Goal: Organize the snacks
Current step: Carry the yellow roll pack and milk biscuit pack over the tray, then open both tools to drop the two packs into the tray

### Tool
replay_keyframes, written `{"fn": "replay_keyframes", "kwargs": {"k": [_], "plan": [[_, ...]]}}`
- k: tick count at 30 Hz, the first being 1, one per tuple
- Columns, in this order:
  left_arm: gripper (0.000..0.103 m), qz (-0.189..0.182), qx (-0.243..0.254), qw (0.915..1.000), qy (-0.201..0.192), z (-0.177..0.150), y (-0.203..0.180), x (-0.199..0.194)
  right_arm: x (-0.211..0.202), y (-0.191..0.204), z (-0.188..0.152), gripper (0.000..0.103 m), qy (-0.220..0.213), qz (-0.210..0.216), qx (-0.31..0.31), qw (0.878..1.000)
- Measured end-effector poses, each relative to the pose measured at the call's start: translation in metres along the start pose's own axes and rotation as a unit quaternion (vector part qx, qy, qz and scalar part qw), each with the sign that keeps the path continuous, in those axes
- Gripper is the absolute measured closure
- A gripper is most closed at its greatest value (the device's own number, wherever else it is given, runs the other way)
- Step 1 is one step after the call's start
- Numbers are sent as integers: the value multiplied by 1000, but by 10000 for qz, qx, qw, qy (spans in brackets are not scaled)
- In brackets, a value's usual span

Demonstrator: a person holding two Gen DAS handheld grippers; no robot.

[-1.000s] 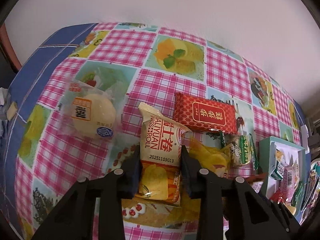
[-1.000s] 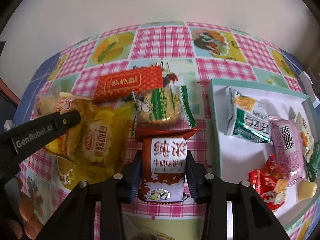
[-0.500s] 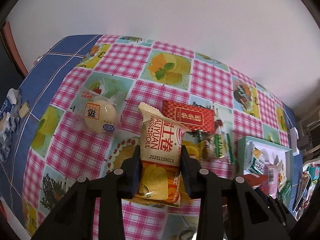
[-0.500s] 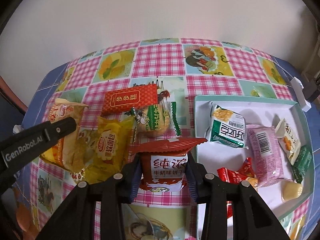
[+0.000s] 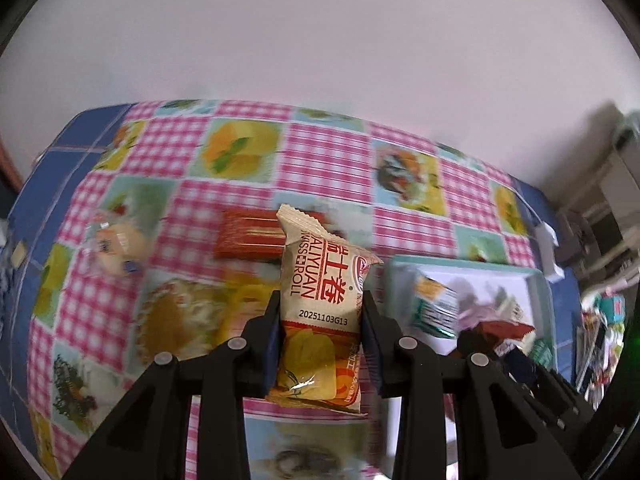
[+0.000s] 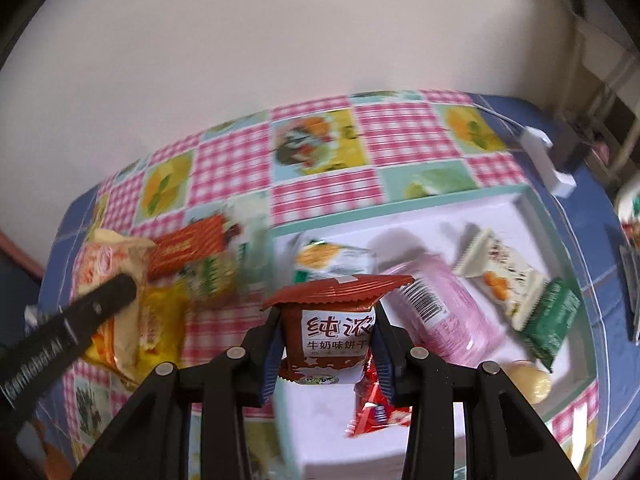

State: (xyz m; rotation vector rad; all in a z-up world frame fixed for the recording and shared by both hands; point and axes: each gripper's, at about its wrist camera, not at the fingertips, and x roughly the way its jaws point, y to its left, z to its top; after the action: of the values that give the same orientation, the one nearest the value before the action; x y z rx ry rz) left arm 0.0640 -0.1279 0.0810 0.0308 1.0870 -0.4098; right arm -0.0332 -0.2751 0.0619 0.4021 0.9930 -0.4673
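Above the worktop [image 5: 328,160], the left claw [image 5: 320,320] grips a swiss roll packet [image 5: 324,304]; the right claw [image 6: 328,336] clamps a brown biscuit pack [image 6: 336,332], seemingly over the blurred tray [image 6: 520,200].

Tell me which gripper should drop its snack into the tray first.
Right. The right gripper holds the milk biscuit pack already at the tray's near-left corner. The left gripper with the swiss roll pack is left of the tray, over the tablecloth.

Both grippers lift and swing right toward the tray [image 6: 448,202]. The left gripper [image 5: 320,320] carries the swiss roll pack [image 5: 322,312] up off the tablecloth [image 5: 256,152]. The right gripper [image 6: 328,344] brings the milk biscuit pack [image 6: 334,328] over the tray's left edge.
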Motion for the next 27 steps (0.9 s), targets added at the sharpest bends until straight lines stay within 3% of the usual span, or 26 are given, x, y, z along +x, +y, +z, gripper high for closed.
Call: {"fn": "replay_keyframes", "kwargs": {"k": [5, 14, 18, 27], "plan": [[66, -256, 340, 9990, 122, -7, -38, 9, -5, -40, 8, 61, -54, -115, 345, 9993], [66, -211, 844, 9953, 416, -27, -79, 29, -10, -92, 13, 61, -53, -278, 898, 9956], [66, -166, 1071, 9922, 608, -40, -93, 41, -6, -107, 11, 61, 37, -614, 983, 9933], [65, -283, 1224, 9865, 1054, -58, -112, 58, 3, -118, 4, 61, 366, -766, 1025, 9911]]}}
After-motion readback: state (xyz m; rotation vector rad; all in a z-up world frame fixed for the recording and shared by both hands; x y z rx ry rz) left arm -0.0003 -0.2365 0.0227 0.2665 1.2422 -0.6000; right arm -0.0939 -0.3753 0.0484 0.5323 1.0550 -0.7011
